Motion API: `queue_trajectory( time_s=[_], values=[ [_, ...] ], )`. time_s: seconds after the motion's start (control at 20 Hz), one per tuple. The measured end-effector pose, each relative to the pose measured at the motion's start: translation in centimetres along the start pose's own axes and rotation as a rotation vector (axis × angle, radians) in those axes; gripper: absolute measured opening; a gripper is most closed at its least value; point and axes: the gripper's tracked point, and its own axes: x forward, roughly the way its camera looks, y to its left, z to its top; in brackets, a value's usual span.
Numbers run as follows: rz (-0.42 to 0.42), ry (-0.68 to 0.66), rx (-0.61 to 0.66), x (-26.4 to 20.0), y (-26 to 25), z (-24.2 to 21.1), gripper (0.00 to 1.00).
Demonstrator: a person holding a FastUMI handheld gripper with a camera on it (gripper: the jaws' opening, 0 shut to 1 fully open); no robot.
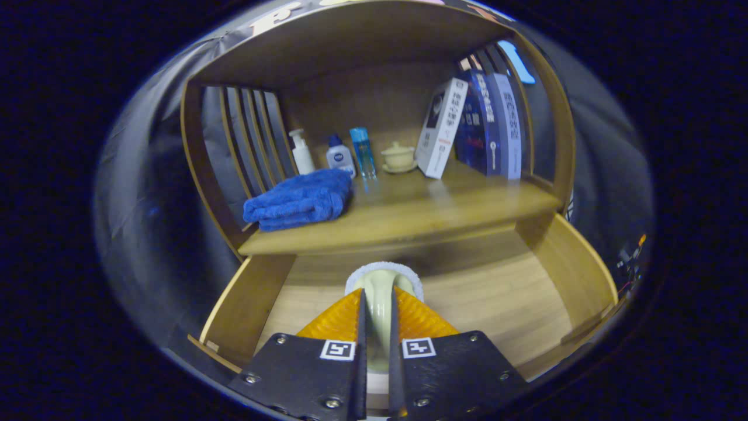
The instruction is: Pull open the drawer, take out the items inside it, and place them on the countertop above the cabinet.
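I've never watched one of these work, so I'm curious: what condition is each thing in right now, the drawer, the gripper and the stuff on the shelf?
Drawer: pulled open.
Gripper: fingers shut on the brush.
Brush: pale handle pinched between the fingers, white fuzzy head just ahead of them, over the open drawer.
Blue towel: folded, lying on the countertop.
Bottles: upright, capped.
Lidded cup: lid on, on its saucer.
White box: leaning against the books.

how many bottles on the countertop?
3, in a row at the back behind the blue towel: white pump bottle by the slats, white bottle with blue cap, clear blue bottle next to the lidded cup. More may hide behind the towel.
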Motion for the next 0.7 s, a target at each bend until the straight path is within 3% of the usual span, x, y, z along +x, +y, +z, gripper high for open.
queue_trajectory(
  time_s=[0.3,0.55,0.7],
  values=[
    [-0.011,-0.207,-0.007,-0.2,-0.2,8.6,0.15],
    [-0.008,-0.234,-0.042,4.7,-0.4,11.0,0.15],
    [-0.046,-0.18,-0.021,8.1,-0.6,10.0,0.15]
  ],
)
